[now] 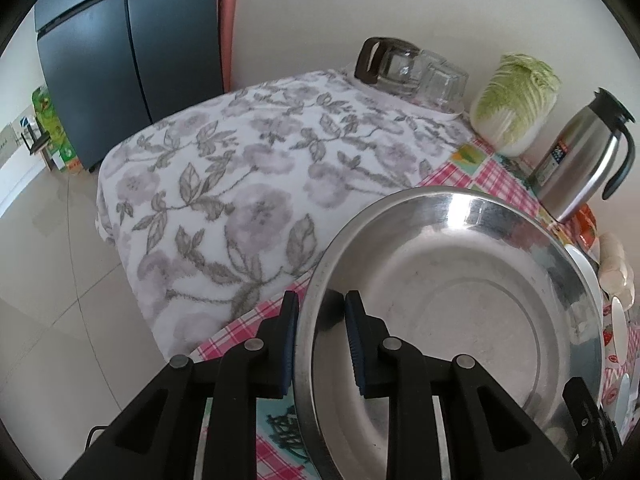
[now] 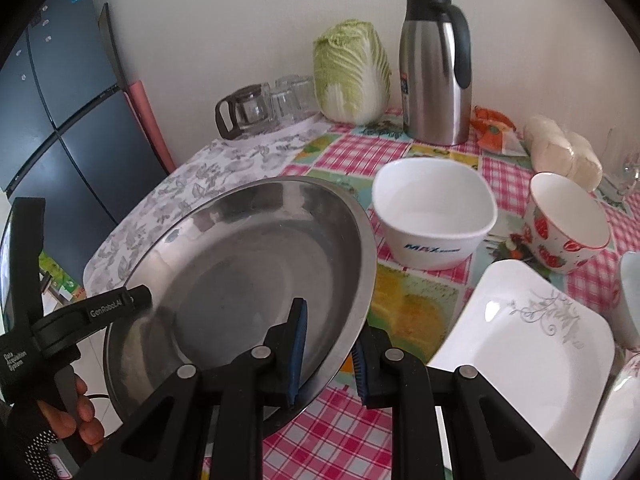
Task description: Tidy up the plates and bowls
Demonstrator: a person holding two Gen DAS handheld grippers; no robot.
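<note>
Round shiny steel basin (image 1: 460, 300), rim pinched by left tool (image 1: 322, 344) and right tool (image 2: 330, 354), checked tablecloth (image 2: 432, 148).

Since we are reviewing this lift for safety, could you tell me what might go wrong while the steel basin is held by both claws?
1. The steel basin is pinched only at its thin rim by the left claw and the right claw; the smooth metal could slip.
2. It is tilted, so uneven moves could twist it loose.
3. The white square bowl and the square plate sit close beside it; a swing or drop could strike them.
</note>
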